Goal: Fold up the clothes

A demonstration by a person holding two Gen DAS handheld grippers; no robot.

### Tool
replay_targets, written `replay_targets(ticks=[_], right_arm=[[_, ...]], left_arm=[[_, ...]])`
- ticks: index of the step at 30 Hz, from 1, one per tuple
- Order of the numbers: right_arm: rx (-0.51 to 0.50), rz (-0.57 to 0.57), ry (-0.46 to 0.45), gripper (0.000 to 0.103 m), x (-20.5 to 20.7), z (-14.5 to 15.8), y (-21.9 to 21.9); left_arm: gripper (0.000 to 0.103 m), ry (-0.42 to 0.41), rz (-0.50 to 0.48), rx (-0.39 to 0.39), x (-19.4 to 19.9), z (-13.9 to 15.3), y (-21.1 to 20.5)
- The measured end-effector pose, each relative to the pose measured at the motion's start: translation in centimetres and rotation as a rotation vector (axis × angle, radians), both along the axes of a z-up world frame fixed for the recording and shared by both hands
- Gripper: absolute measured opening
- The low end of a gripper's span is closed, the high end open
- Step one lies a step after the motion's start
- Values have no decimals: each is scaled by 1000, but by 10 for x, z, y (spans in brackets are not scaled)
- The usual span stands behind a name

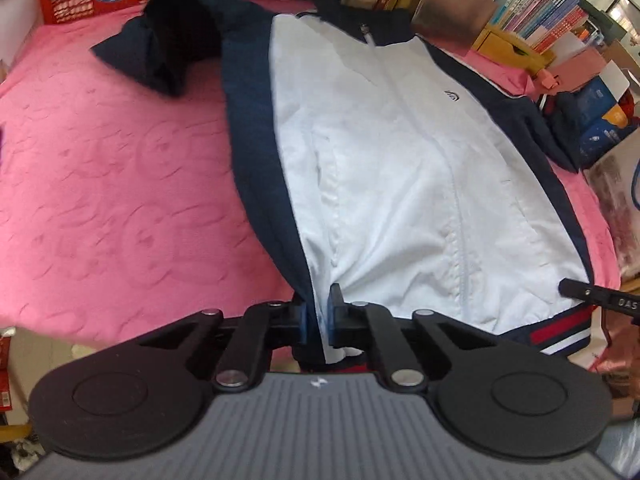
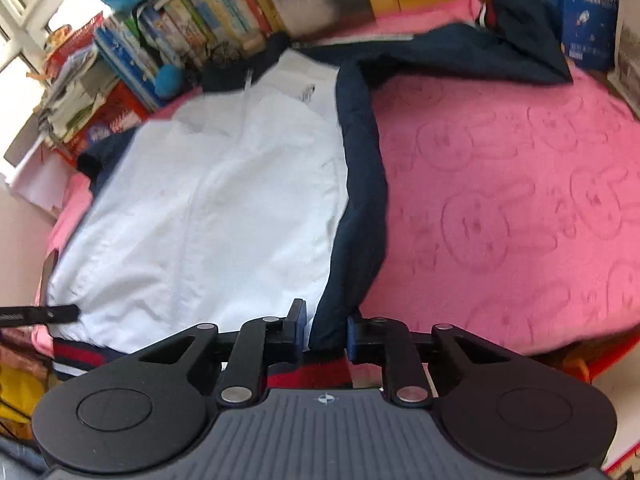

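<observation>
One jacket (image 1: pixel 400 168), white in front with navy sides and sleeves, lies face up and zipped on a pink blanket (image 1: pixel 120 184) embossed with cartoon faces, its collar toward the far side and its red, white and navy striped hem at the near edge. Two grippers work that hem. The left gripper (image 1: pixel 318 312) has its fingers pressed together on a fold of fabric where the white front meets the navy side panel. The right gripper (image 2: pixel 326 330) is at the opposite corner, its fingers a little way apart with navy side fabric bunched between them; whether they truly pinch it cannot be told, as the view is blurred. Each gripper's tip shows at the edge of the other's view. One sleeve lies crumpled near the far left of the blanket in the left wrist view; the other trails off to the far right in the right wrist view. Rows of books (image 2: pixel 192 16) stand packed along the far side beside a yellow wooden box (image 1: pixel 508 46), contents not visible.
</observation>
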State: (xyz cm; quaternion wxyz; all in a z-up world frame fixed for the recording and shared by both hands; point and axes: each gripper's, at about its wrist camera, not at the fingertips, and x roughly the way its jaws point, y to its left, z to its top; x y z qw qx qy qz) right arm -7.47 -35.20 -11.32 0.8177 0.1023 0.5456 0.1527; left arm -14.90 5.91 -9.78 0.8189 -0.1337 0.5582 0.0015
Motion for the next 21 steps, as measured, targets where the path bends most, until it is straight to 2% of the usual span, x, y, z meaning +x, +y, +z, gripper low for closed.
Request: replay_targets(ticks=[4, 6, 7, 8, 9, 10, 11, 14, 18, 21], right_arm=[[-89, 109, 156, 24, -6, -39, 21], [-155, 168, 160, 27, -6, -39, 33], [-168, 183, 134, 34, -5, -33, 35], [-178, 183, 94, 50, -1, -24, 33], [-189, 179, 50, 60, 4, -14, 29], [-201, 163, -3, 75, 11, -4, 24], [-218, 138, -63, 79, 22, 6, 17], [-278, 69, -194, 79, 63, 21, 3], [-395, 37, -354, 79, 144, 16, 0], [-469, 14, -449, 79, 209, -3, 2]], left_arm=[[20, 189, 20, 60, 0, -46, 8], [28, 196, 25, 70, 2, -45, 12], [34, 188, 36, 70, 4, -41, 15], [38, 175, 47, 73, 5, -34, 20], [46, 161, 44, 96, 7, -28, 24], [50, 152, 50, 136, 8, -22, 28], [50, 144, 59, 178, 10, -16, 32], [49, 115, 113, 268, 19, 1, 43], [50, 58, 169, 314, 49, 17, 39], [50, 39, 160, 337, 81, 19, 22]])
